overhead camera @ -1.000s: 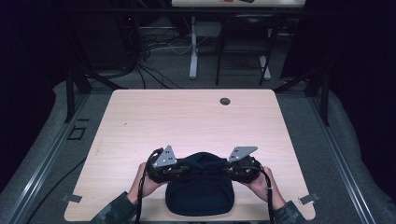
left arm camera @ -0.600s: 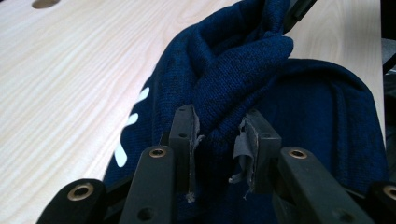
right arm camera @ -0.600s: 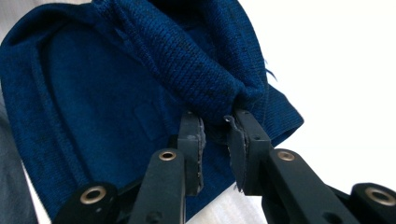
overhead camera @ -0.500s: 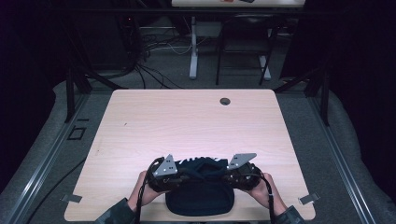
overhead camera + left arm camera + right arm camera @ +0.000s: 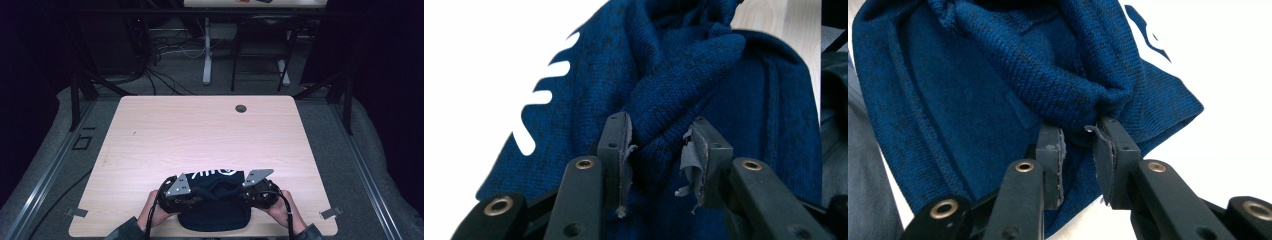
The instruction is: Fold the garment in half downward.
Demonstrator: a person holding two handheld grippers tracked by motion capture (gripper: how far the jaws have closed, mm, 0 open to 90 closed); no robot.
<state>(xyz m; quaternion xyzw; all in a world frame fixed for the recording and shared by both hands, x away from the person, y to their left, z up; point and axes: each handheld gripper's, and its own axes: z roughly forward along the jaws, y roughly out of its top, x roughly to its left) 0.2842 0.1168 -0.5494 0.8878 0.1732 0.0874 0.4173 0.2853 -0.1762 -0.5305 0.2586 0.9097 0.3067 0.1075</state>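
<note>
A dark blue knitted garment (image 5: 215,217) with white lettering lies bunched at the table's near edge. My left gripper (image 5: 199,194) comes in from the left and grips a thick fold of it. In the left gripper view that fold (image 5: 664,115) fills the gap between the worn pads (image 5: 623,150) of the left gripper (image 5: 656,145). Its jaws have just been opening, and the knit still touches both pads. My right gripper (image 5: 241,192) is shut on the opposite fold. In the right gripper view the right gripper (image 5: 1079,145) pinches the knit (image 5: 1068,95) tightly.
The pale wooden table (image 5: 200,135) has a round cable hole (image 5: 241,108) near its far edge. Bare wood stretches beyond the garment. Metal frame legs and cables stand on the dark floor behind the table.
Both hands have sunk slightly toward the near edge with the garment. It lies lower now, and white lettering shows along its far side.
</note>
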